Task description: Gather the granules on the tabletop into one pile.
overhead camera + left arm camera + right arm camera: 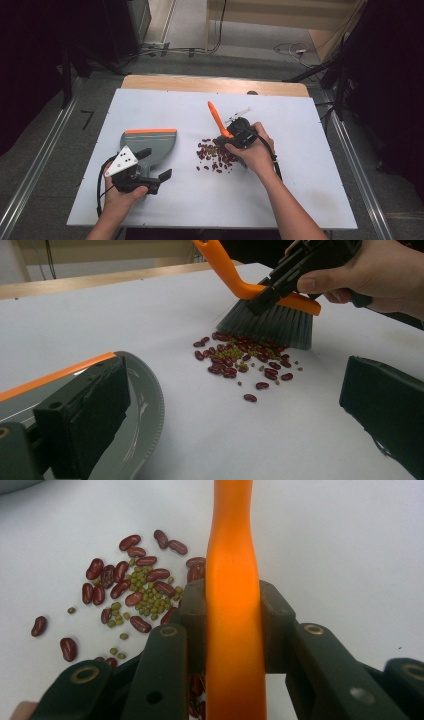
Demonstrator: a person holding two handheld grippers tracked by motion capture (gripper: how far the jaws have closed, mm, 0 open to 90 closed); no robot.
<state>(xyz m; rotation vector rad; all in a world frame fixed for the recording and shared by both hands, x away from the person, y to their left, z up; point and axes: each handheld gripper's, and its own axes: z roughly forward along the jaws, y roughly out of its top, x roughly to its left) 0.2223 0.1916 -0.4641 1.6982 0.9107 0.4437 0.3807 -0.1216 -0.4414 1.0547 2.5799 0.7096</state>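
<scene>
Beans (215,155) lie scattered mid-table on the white table (310,165). At left, the left gripper (152,165) stands with jaws spread wide, one over the grey dustpan (155,145), pinching nothing. At right, the right gripper (230,135) is clenched on the orange brush (270,315), whose bristles touch the pile's far edge.

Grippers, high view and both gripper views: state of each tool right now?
Left gripper: open, jaws either side of the grey dustpan, no squeeze visible.
Right gripper: closed on the brush's orange handle.
</scene>
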